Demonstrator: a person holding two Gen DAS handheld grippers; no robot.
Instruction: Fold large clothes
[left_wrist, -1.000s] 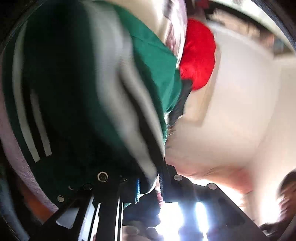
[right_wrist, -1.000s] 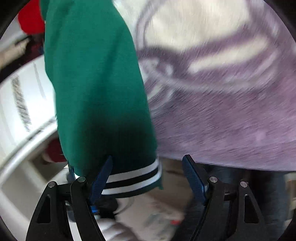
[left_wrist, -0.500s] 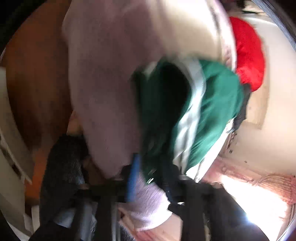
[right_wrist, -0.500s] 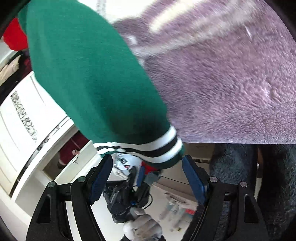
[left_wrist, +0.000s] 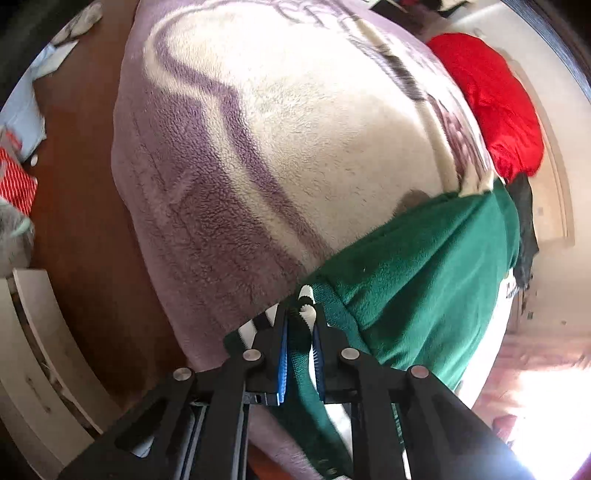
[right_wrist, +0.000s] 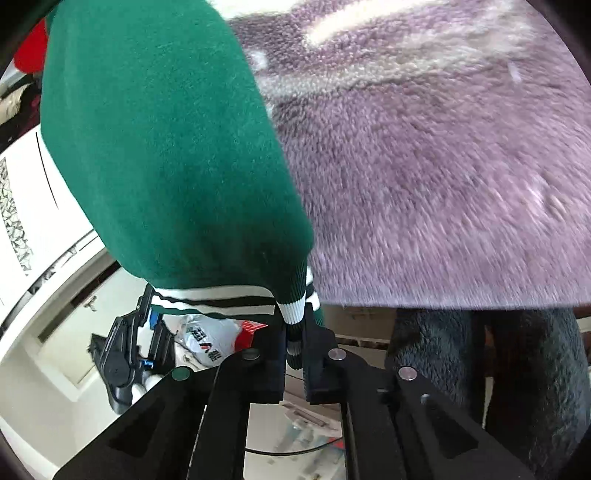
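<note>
A green sweater (left_wrist: 424, 266) with black and white striped ribbed hem lies over a purple and cream fleece blanket (left_wrist: 280, 147). My left gripper (left_wrist: 300, 325) is shut on the sweater's striped hem at the blanket's near edge. In the right wrist view the sweater (right_wrist: 159, 147) hangs over the blanket (right_wrist: 443, 166), and my right gripper (right_wrist: 294, 332) is shut on its striped hem corner. The left gripper (right_wrist: 144, 325) shows there too, holding the same hem further left.
A red garment (left_wrist: 491, 107) lies at the blanket's far right. Brown floor (left_wrist: 81, 206) and a white drawer unit (left_wrist: 33, 350) are at left. A white cabinet (right_wrist: 26, 206), plastic bag (right_wrist: 207, 339) and a dark fleece-clad person (right_wrist: 517, 369) show beyond the hem.
My right gripper has closed on the sweater's hem corner. My left gripper has swung down with the hem, and the sweater now lies spread over the blanket.
</note>
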